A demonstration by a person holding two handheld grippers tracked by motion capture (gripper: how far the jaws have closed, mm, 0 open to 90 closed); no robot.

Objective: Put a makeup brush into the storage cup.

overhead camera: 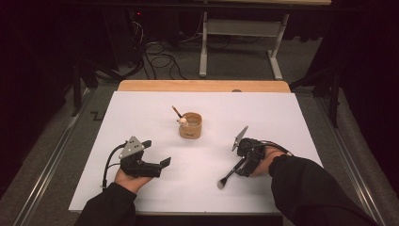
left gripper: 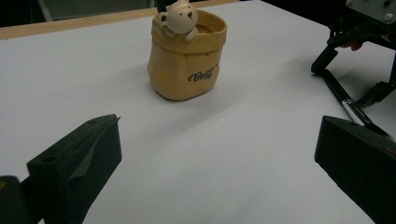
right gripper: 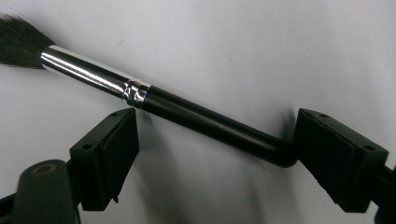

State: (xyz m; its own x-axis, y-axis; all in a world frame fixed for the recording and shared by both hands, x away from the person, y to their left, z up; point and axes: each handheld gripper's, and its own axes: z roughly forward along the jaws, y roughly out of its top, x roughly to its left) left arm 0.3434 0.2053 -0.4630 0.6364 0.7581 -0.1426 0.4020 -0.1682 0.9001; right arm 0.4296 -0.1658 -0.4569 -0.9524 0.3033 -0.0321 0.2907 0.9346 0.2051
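Observation:
A black-handled brush [overhead camera: 230,174] with a silver ferrule and dark bristles lies flat on the white sheet [overhead camera: 141,108] at the front right. My right gripper [overhead camera: 240,167] points down over it. In the right gripper view the brush [right gripper: 205,121] lies slantwise between the jaws of the right gripper [right gripper: 215,140], its handle end at the right jaw, and there is a gap at the pads. My left gripper [overhead camera: 157,153] is held open at the front left, with nothing between its jaws [left gripper: 219,158]. A yellow pot [overhead camera: 190,125] [left gripper: 187,60] with a small bear figure [left gripper: 180,18] on its rim stands mid-table.
A dark stick [overhead camera: 177,112] leans out of the pot. The wooden table edge [overhead camera: 202,85] shows beyond the sheet. Behind it are floor cables [overhead camera: 160,61] and a white table frame [overhead camera: 240,42]. In the left gripper view, the right gripper [left gripper: 355,79] is at the far right.

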